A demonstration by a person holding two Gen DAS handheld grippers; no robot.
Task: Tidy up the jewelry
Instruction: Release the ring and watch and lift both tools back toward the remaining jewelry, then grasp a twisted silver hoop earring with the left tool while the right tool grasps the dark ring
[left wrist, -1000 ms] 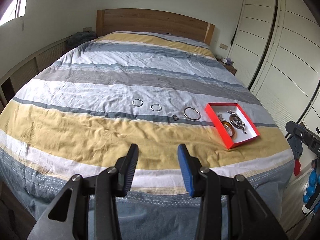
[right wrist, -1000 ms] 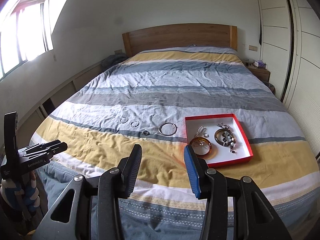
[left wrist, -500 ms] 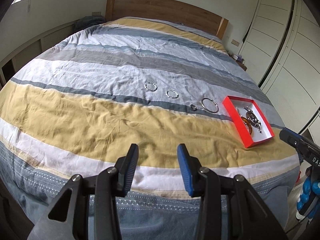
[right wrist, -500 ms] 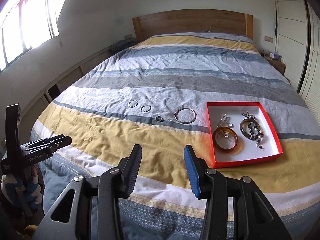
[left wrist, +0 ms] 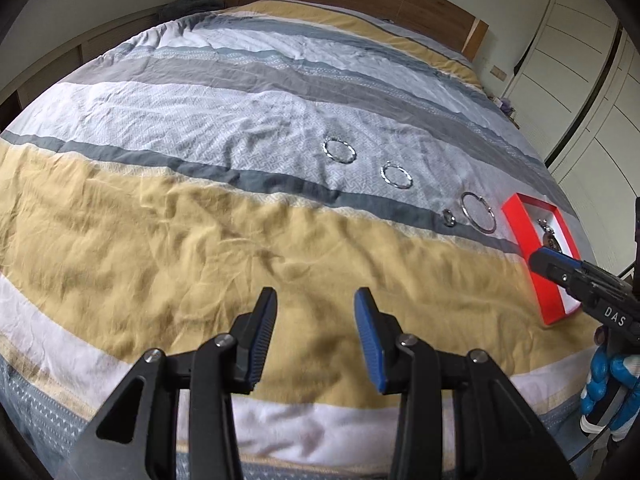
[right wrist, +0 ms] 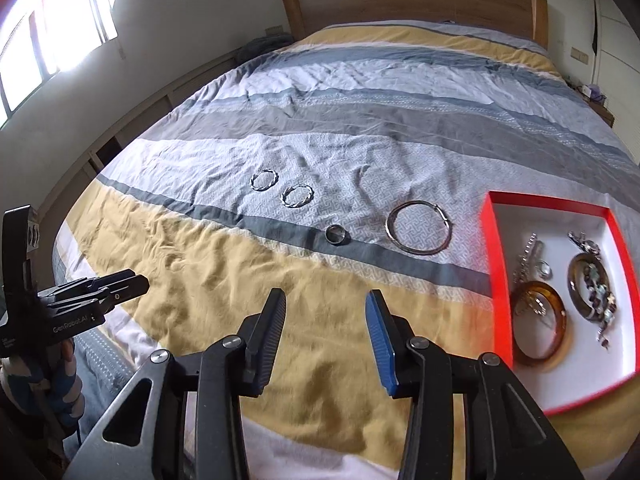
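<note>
the near part of the bed (right wrist: pixel 224 280), its yellow band, lies bare under both grippers, so either could come down there with nothing in the way. farther in, a row of loose pieces lies along the grey and white bands: two twisted hoops (right wrist: pixel 264 180) just beside each other, a small ring (right wrist: pixel 336 234), then a large thin bangle (right wrist: pixel 419 228), with bare cloth between them. the red box (right wrist: pixel 498 272) sits on the right near the bed's edge; its raised walls stand around the jewelry inside. the left gripper (right wrist: pixel 132 280) hangs over the bed's left edge, the right gripper (left wrist: pixel 538 262) over the box's near corner.
</note>
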